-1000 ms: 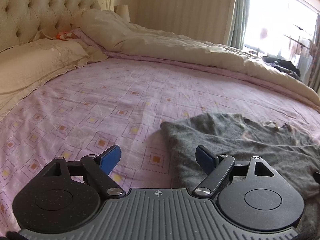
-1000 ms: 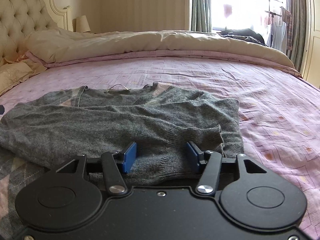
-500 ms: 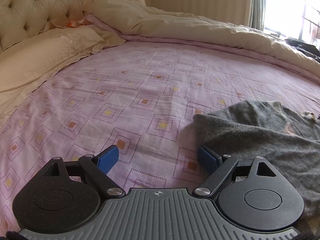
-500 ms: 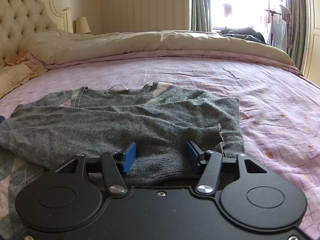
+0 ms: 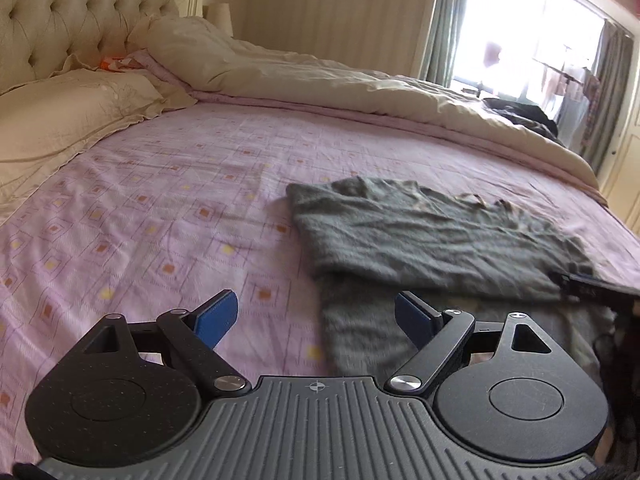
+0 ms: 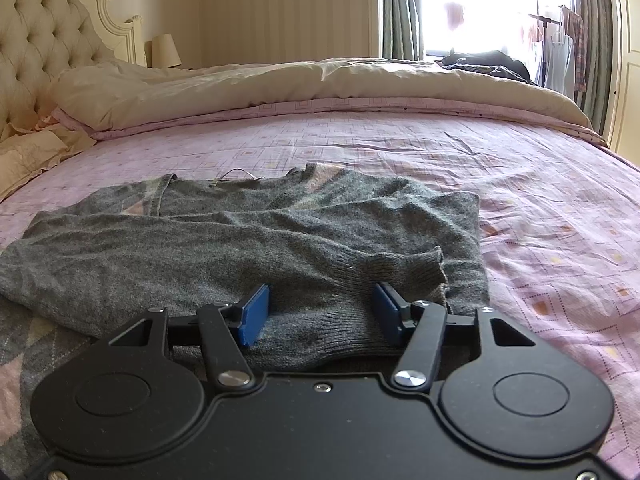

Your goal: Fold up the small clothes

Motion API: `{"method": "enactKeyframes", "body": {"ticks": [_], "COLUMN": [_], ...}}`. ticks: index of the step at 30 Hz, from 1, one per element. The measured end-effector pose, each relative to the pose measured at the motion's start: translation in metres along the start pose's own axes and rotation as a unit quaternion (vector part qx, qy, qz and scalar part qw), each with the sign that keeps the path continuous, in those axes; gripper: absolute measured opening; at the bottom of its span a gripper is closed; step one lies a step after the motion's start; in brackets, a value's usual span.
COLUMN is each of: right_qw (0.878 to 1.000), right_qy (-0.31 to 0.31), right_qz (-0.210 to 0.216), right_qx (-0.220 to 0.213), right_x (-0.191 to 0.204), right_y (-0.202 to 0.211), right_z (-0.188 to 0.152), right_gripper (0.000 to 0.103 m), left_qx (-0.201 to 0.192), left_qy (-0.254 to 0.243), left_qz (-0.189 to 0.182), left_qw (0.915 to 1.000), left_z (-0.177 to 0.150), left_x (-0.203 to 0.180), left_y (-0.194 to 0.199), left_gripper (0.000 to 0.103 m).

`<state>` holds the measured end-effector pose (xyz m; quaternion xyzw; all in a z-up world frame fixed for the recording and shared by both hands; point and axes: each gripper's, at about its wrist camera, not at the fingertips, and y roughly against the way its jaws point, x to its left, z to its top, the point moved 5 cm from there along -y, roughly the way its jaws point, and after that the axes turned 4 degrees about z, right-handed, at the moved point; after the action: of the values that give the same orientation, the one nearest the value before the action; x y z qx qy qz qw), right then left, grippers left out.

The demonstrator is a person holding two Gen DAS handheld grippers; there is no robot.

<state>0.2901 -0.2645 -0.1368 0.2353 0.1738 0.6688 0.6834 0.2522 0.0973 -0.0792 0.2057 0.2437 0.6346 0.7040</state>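
My left gripper point(image 5: 316, 318) has its 2 blue pads wide apart with nothing clamped; under the gap I see bare pink bedsheet point(image 5: 160, 208) on the left side and the near left edge of the grey sweater point(image 5: 420, 236) on the right side. The right pad sits over that grey knit, though whether it touches the cloth I cannot tell. Ahead and to the right of this gripper the sweater lies flat on the sheet, a folded layer on top. At the far right edge a dark part of my other tool point(image 5: 592, 286) rests on the knit.

My right gripper point(image 6: 316, 312) has its jaws partly apart, and a ribbed cuff and sleeve of the sweater point(image 6: 248, 232) lies between the 2 pads. The pads do not visibly pinch the knit. Beyond this gripper the sleeve is laid across the body of the garment, with the neckline farther ahead.

Farther out, a beige duvet point(image 6: 320, 84) is bunched along the far side of the bed, a pillow point(image 5: 60, 120) lies to my far left, and a tufted headboard point(image 5: 72, 12) stands behind it.
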Motion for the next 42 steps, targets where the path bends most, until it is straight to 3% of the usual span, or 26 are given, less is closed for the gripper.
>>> {"method": "enactKeyframes", "body": {"ticks": [6, 8, 13, 24, 34, 42], "right_qw": [1.0, 0.999, 0.999, 0.998, 0.993, 0.988], "right_qy": [0.01, 0.022, 0.033, -0.041, -0.084, -0.106], "right_qz": [0.009, 0.01, 0.009, 0.028, 0.046, 0.063], "right_qx": [0.016, 0.026, 0.031, 0.04, 0.076, 0.094], "right_x": [0.001, 0.002, -0.004, -0.017, -0.007, 0.001], "right_y": [0.008, 0.02, 0.07, 0.193, 0.231, 0.235], "right_z": [0.002, 0.0, -0.016, -0.086, -0.126, -0.146], "right_gripper": [0.073, 0.084, 0.085, 0.085, 0.085, 0.084], "left_qx": [0.028, 0.032, 0.03, 0.035, 0.042, 0.054], "left_qy": [-0.008, -0.012, -0.032, -0.026, -0.034, -0.029], "left_qz": [-0.009, -0.012, -0.019, -0.041, -0.055, -0.063], "left_qw": [0.9995, 0.9993, 0.9989, 0.9982, 0.997, 0.9961], "left_z": [-0.052, -0.063, -0.078, -0.097, -0.118, -0.134], "left_x": [-0.01, -0.012, -0.019, -0.031, -0.04, -0.039], "left_y": [0.033, 0.041, 0.058, 0.079, 0.095, 0.099], "left_gripper": [0.086, 0.086, 0.086, 0.086, 0.086, 0.086]}}
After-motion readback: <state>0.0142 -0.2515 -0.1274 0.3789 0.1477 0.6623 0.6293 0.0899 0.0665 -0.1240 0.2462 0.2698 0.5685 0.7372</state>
